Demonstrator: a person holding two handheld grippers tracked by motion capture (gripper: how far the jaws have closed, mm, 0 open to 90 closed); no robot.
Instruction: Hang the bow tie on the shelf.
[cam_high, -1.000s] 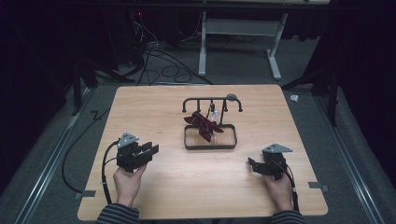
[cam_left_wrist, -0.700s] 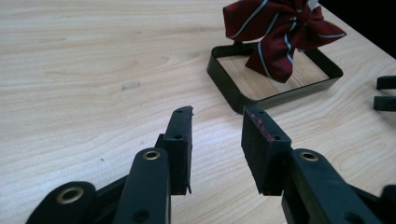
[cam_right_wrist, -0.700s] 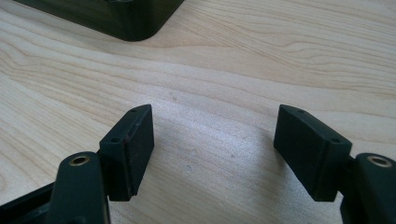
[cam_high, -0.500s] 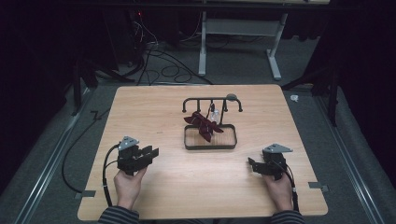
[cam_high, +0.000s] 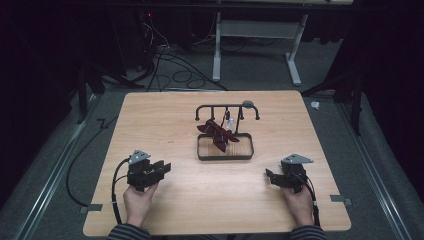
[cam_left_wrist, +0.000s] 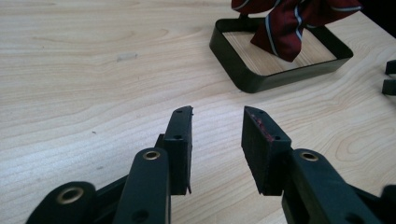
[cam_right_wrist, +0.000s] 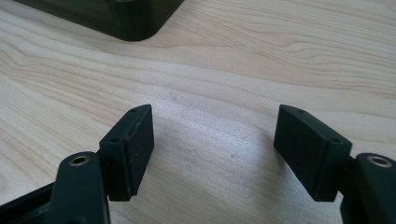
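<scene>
A dark red striped necktie was seen at the centre of the high view, draped from a small black metal rack with hooks and hanging down into the rack's black rectangular base frame on the light wooden table. Its long axis ran roughly from upper left to lower right in that view, tilted rather than upright.

The left gripper was held at the lower left of the high view, its jaws parted by a moderate gap with nothing between them. In the left gripper view the tie lay at the upper right, ahead of the jaws and off to their right, well apart from the fingertips.

The right gripper was held at the lower right of the high view, jaws set wide and empty; in the right gripper view a corner of the base frame lay at the upper left.

Both grippers were judged about equally near the tie. Both hands rested low at the table's near edge, grippers aimed inward, toward the rack.
</scene>
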